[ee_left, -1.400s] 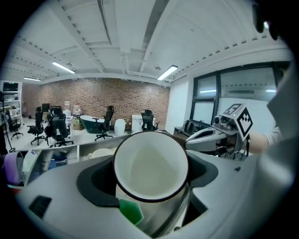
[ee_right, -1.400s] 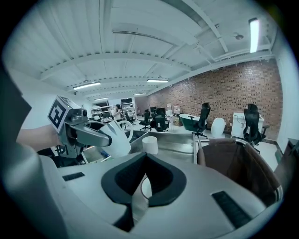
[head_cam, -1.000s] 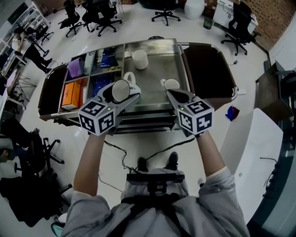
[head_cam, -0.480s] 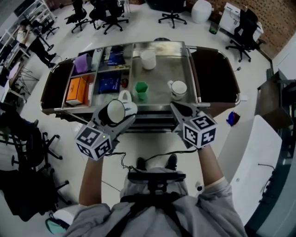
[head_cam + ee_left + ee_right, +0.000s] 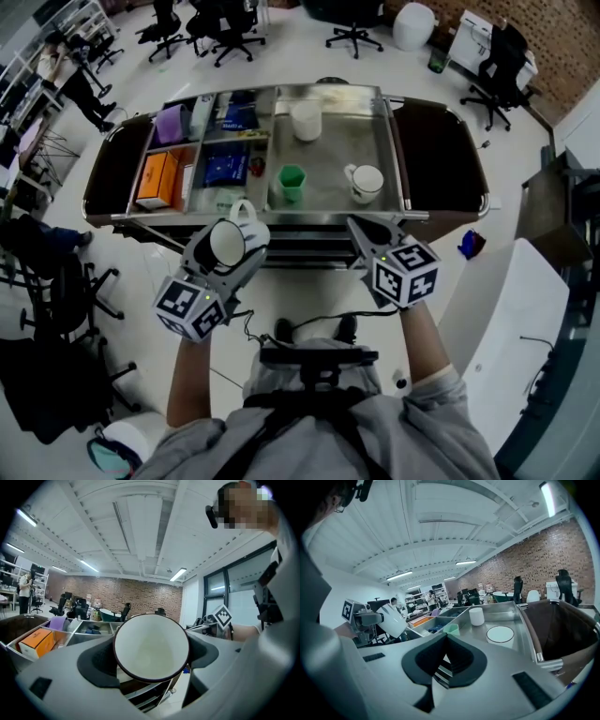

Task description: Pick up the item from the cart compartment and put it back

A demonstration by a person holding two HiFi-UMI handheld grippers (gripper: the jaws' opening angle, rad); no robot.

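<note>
Two grippers show in the head view, both held short of the near edge of the steel cart (image 5: 314,217). The left gripper (image 5: 230,246) is clamped on a white mug (image 5: 228,242), one jaw on each side of its body, mouth tipped up toward the camera, handle toward the cart. The mug is off the cart, just in front of its near rail. The right gripper (image 5: 361,228) has its jaws together, nothing in them. On the cart's open tray: a green cup (image 5: 291,181), a second mug (image 5: 365,181) to its right, and a white tumbler (image 5: 306,120) farther back. Left-hand compartments hold an orange box (image 5: 155,178), a blue packet (image 5: 225,164) and a purple item (image 5: 170,124). Left gripper view: the white mug (image 5: 151,648) fills the gap between the jaws, pads pressed on both sides, interior empty, dark line round the rim. The orange box (image 5: 37,641) lies beyond at left; the right gripper's marker cube (image 5: 223,616) is at right. Right gripper view: the right gripper (image 5: 446,638) has its dark pads meeting at the tips, gripping nothing. Ahead on the tray stand the green cup (image 5: 451,629), the second mug (image 5: 500,633) and the white tumbler (image 5: 476,616). The left gripper with the white mug (image 5: 392,619) is at left, apart from the cart.
</note>
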